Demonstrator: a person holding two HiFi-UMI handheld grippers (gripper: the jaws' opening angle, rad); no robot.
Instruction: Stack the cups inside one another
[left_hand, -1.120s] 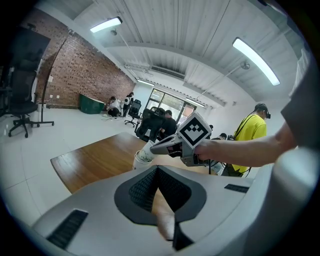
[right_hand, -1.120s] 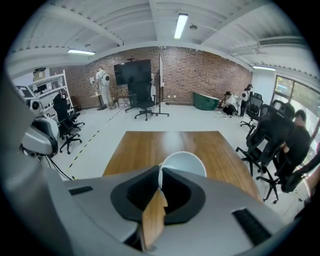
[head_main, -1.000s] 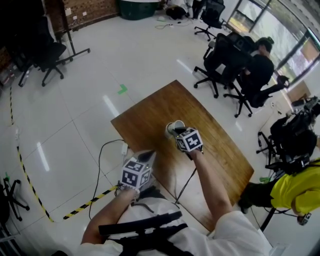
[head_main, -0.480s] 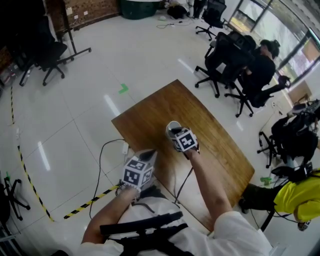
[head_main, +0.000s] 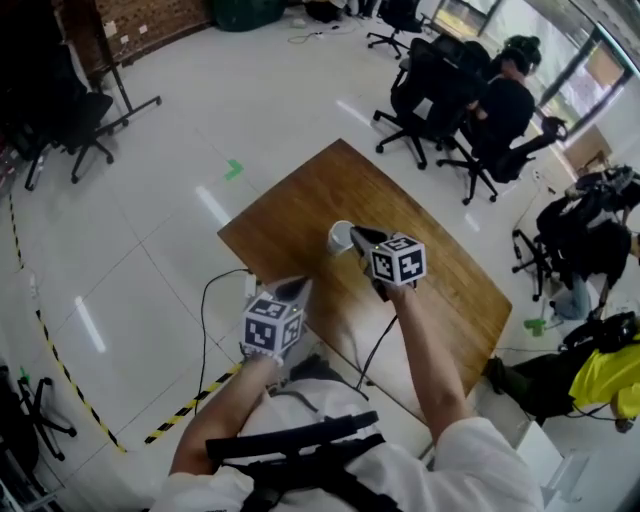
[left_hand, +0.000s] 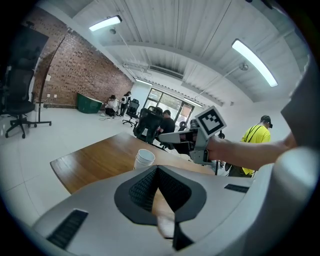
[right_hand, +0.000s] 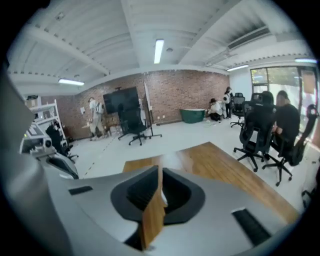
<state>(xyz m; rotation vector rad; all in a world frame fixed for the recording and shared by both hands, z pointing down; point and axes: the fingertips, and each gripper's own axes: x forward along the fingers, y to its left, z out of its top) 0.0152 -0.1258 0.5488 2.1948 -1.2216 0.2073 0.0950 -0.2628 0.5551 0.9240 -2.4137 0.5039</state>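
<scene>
Wooden table (head_main: 300, 205): the cups (left_hand: 144, 159) stand nested in one stack; none loose. Right gripper (head_main: 356, 236) above them, empty, jaws just narrowing; left gripper (head_main: 298, 288) near, clenched empty.

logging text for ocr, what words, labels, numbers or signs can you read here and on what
No readable words or numbers anywhere.
Marker cubes: black-and-white square patterns only, no letters.
Cups: too small to tell if they carry any print.
</scene>
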